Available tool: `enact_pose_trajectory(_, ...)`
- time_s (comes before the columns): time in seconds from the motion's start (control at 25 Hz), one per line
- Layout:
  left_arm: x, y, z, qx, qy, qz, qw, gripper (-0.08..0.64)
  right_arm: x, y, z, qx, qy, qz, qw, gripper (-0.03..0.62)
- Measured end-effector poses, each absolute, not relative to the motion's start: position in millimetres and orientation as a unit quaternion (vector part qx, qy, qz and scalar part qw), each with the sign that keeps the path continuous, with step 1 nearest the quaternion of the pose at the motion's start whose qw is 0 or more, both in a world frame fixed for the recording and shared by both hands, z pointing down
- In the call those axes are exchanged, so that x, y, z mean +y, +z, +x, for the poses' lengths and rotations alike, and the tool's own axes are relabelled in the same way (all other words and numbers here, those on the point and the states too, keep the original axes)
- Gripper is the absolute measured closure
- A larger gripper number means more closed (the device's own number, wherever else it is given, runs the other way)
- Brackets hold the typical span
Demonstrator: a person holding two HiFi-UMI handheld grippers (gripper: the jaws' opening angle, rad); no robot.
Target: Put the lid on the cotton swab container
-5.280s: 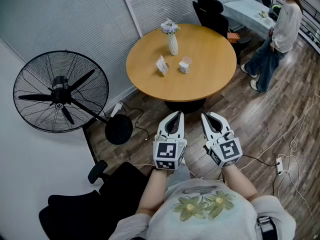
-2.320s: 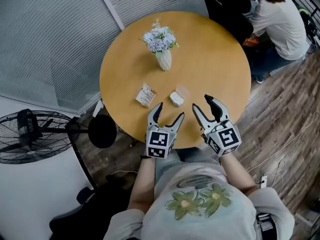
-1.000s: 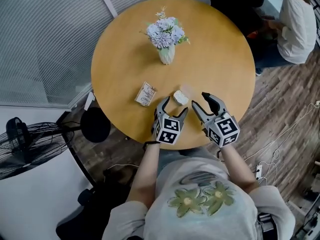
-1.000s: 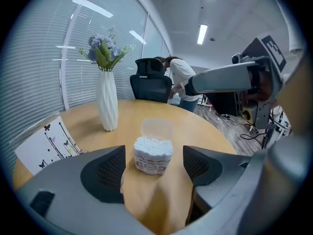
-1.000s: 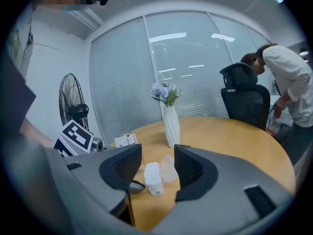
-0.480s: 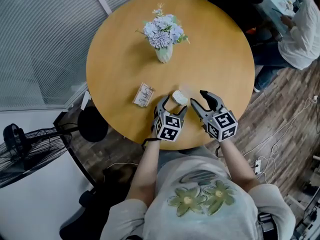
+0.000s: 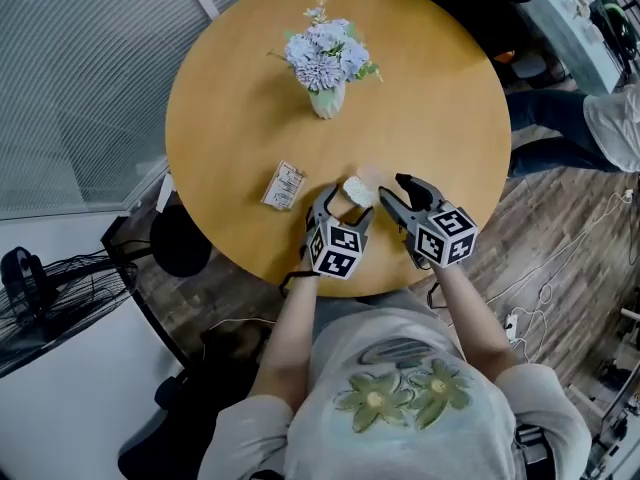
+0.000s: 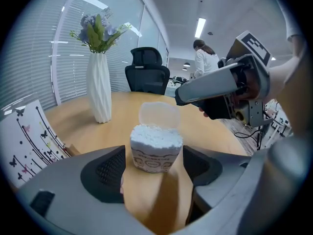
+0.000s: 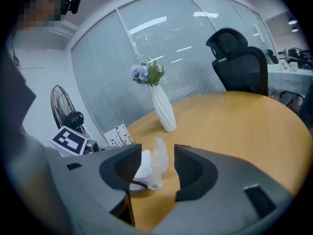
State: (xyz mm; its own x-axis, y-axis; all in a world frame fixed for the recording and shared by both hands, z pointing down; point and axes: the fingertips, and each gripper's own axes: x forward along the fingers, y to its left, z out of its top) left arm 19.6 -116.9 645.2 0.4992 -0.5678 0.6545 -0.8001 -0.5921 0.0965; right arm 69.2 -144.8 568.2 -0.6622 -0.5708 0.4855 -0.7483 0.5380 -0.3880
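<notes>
left gripper jaws stand wide on either side of the small round white cotton swab container, which is packed to the rim with white swab tips. it stands upright, mouth up, by the round wooden table's near edge. its translucent plastic lid stands on edge between the right gripper's parted jaws.

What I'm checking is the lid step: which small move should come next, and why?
Probably close the left gripper on the small round cotton swab container to steady it: its jaws stand apart either side of it, while the translucent plastic lid stands upright at the rim, between the right gripper's open jaws.
</notes>
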Motion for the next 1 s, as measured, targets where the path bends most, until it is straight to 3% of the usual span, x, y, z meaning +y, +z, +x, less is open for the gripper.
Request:
enact_pose_trajectory(0.2,-116.4,649.6,23.1,-0.394,0.306,0.845,0.193,0.192,-149.0,576.1,68.6,-0.861,0.318,0.372,0.143,0.382)
enact_pose_trajectory(0.32,-116.6,649.8,23.4,-0.392,0.312,0.845,0.186,0.239,-148.8,579.7,66.3,-0.862,0.328,0.362,0.14,0.382)
enact_pose_trajectory(1.0,-116.3,651.7,22.4,-0.381,0.321,0.847,0.185,0.242,-153.8,586.8,65.5,-0.831,0.437,0.339,0.056,0.393)
